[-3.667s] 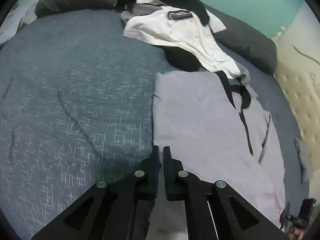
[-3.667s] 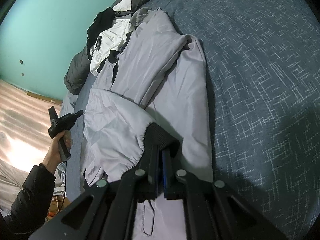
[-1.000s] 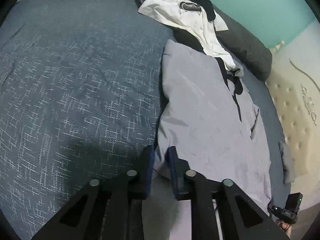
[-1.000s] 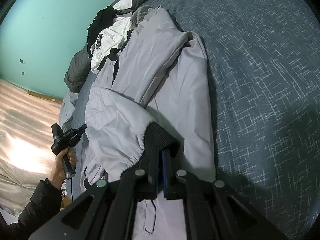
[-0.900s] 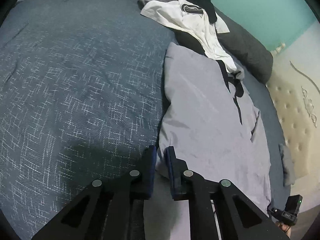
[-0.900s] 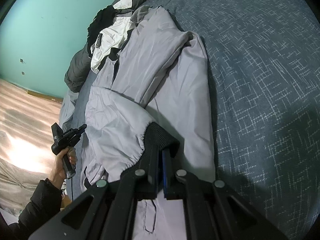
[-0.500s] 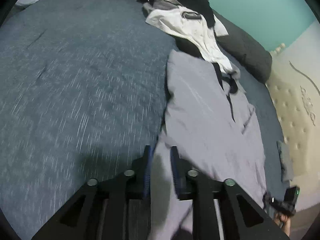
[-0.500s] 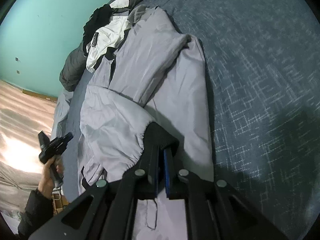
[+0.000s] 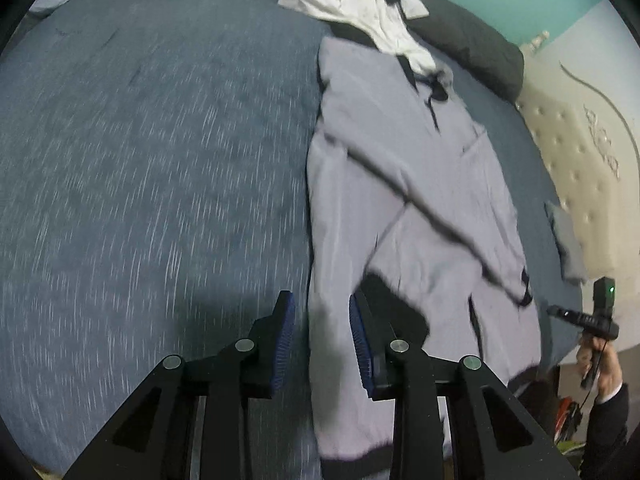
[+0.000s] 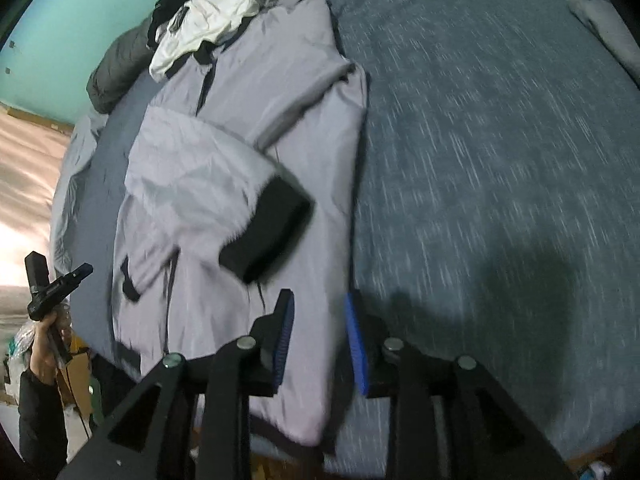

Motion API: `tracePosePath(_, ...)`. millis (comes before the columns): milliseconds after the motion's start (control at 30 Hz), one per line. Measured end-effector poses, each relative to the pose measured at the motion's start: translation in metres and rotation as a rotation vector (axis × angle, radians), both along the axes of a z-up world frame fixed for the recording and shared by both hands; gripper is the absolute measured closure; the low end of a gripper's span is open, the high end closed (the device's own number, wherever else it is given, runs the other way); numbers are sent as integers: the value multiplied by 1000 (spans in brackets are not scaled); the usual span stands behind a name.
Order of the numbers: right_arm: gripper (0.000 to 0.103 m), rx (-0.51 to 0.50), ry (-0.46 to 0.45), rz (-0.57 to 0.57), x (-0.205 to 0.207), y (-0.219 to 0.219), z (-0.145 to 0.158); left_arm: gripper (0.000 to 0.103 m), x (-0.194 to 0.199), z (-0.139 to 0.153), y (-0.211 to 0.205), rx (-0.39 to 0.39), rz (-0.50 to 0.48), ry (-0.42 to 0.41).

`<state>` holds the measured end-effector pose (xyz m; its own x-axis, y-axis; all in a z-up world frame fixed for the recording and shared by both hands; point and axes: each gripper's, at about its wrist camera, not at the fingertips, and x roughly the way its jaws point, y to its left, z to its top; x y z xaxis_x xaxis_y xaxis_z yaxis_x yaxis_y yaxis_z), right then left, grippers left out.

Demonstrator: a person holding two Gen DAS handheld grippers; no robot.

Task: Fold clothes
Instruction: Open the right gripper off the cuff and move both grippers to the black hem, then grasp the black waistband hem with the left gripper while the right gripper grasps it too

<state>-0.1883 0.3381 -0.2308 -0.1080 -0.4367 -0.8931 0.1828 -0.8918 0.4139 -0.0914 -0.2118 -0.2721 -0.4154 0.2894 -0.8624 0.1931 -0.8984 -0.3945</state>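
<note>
A pale lilac jacket (image 9: 400, 160) lies lengthwise on the blue bedspread (image 9: 140, 160), with one sleeve folded across its front. The sleeve's black cuff (image 10: 266, 232) rests on the jacket (image 10: 260, 100) just beyond my right gripper (image 10: 319, 296). That gripper's jaws are opening, hovering above the jacket's lower part, and the blue pads (image 10: 284, 332) press on nothing. My left gripper (image 9: 320, 298) is open above the jacket's long edge near the hem. Cloth shows in the gap below it, free of the pads.
A white shirt (image 9: 360, 0) and dark clothes are piled at the jacket's collar end, against a dark pillow (image 9: 472, 48). A cream padded headboard (image 9: 580, 152) borders the bed. A hand (image 9: 596, 356) at the bedside holds a black device. A grey cloth (image 10: 604, 28) lies far off.
Both grippers opened and lifted. The right one let go of the black cuff, which now lies on the jacket. The left one released the jacket's edge and swung along it.
</note>
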Motion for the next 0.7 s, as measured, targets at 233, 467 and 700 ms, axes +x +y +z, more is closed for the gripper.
tracePosePath(233, 68, -9, -87, 35, 49, 7, -12, 72, 41, -11, 17, 15, -47, -35)
tracePosePath(467, 67, -17, -108, 61, 70, -3, -20, 72, 64, -24, 22, 35, -43, -77)
tracePosePath(700, 67, -9, -121, 59, 77, -8, -26, 62, 82, -36, 29, 55, -58, -109)
